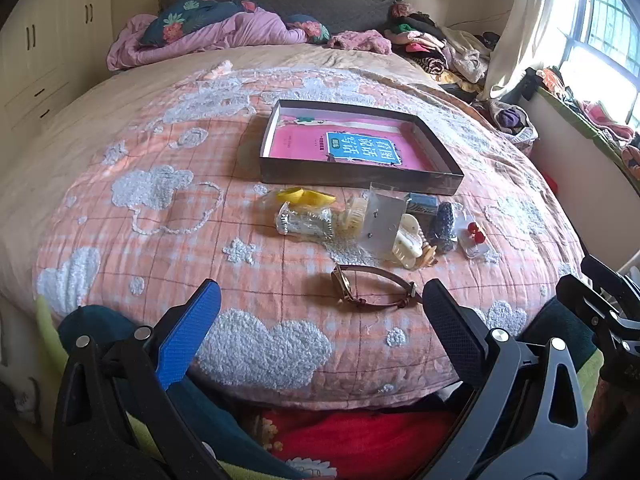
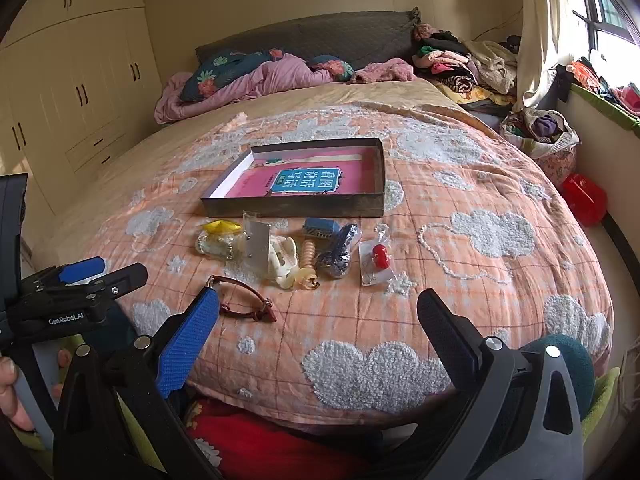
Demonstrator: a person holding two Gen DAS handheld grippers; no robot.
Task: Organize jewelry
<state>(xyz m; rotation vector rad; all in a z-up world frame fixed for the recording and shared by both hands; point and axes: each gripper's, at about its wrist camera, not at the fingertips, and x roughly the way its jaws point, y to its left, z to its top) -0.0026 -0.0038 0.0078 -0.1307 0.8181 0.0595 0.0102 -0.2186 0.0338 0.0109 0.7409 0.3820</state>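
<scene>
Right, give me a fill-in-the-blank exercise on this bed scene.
1. The shallow box holds a ___ book.
2. The item lying nearest the grippers is a ___ with a brown strap.
3. Both the left gripper and the right gripper are ___.

Missing words: pink; watch; open

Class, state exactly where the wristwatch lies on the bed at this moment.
The wristwatch lies on the orange quilt, nearest the cameras, in front of the white hair claw and the row of trinkets, outside the shallow box.

Both wrist cameras are looking down along their tongs from the bed's (image 1: 120,200) foot toward the headboard (image 2: 312,36), sharing the shallow box (image 1: 360,178) and the trinkets.
</scene>
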